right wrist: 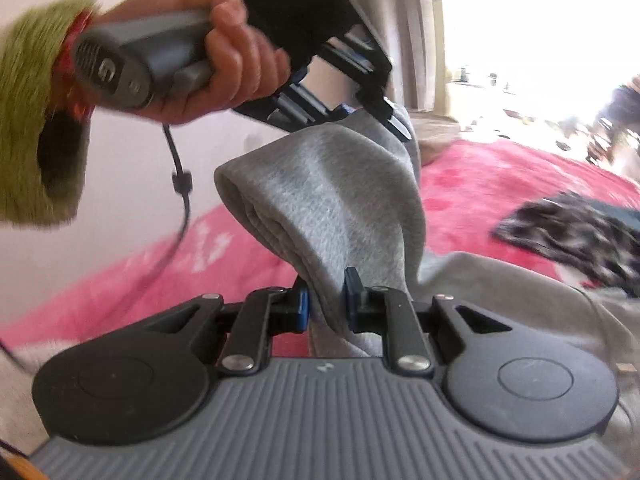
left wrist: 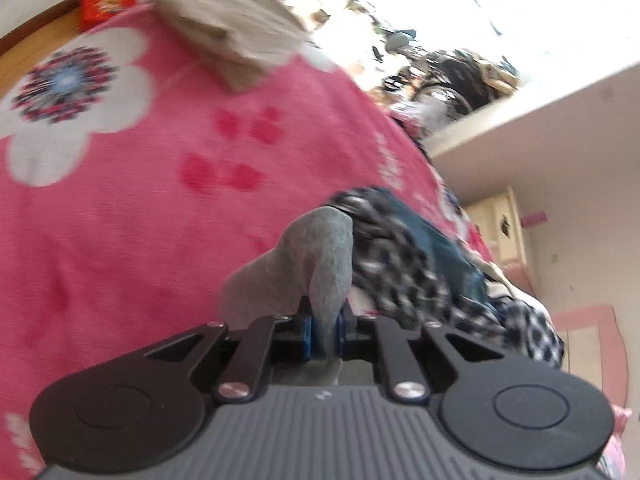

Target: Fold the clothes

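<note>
Hanging pinched between the clamped left gripper (left wrist: pixel 325 330) and right gripper (right wrist: pixel 327 300), a grey garment (right wrist: pixel 320 196) is held above the pink bedspread (left wrist: pixel 120 220), its folding judged barely begun, while checked clothes (left wrist: pixel 412 264) at three o'clock lie unfolded.

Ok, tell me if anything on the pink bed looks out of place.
One thing: a rumpled black-and-white checked garment lies unfolded on the pink flowered blanket, while a folded beige cloth stack sits neatly further off. The soft grey garment is pinched in both hand-held grippers.
</note>
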The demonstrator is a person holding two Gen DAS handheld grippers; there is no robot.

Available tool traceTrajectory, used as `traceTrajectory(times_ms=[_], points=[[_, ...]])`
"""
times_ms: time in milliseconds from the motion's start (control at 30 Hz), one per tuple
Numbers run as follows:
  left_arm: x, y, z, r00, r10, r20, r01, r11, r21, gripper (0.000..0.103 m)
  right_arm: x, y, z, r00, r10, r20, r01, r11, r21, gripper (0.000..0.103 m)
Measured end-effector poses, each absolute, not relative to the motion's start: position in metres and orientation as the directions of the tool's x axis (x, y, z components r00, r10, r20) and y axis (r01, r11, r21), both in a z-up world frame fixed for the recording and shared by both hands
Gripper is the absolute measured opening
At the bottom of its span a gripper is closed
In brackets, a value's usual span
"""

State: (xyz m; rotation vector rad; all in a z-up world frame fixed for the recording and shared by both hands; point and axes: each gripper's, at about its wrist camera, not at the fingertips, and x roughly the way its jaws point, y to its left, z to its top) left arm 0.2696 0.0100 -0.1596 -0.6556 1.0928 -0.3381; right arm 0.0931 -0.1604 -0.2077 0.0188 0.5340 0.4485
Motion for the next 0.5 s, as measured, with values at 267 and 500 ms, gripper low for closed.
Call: traceTrajectory(times_ms=[267, 500], points=[[0.266, -0.124, -0.150, 0.371, -0.587, -0.720, 0.086, 0.793, -0.602, 0.011, 0.067, -0.266, -0.207, 0.846, 0.338, -0.413, -0.133, 0.883, 0.449, 0.014], [0.264, -0.228, -0.193, 0.252, -0.562, -0.788, 0.164, 0.827, -0.538, 0.012, 0.049, -0.334, -0.244, 0.864, 0.265, -0.427, 0.134, 0.697, 0.704, 0.013]])
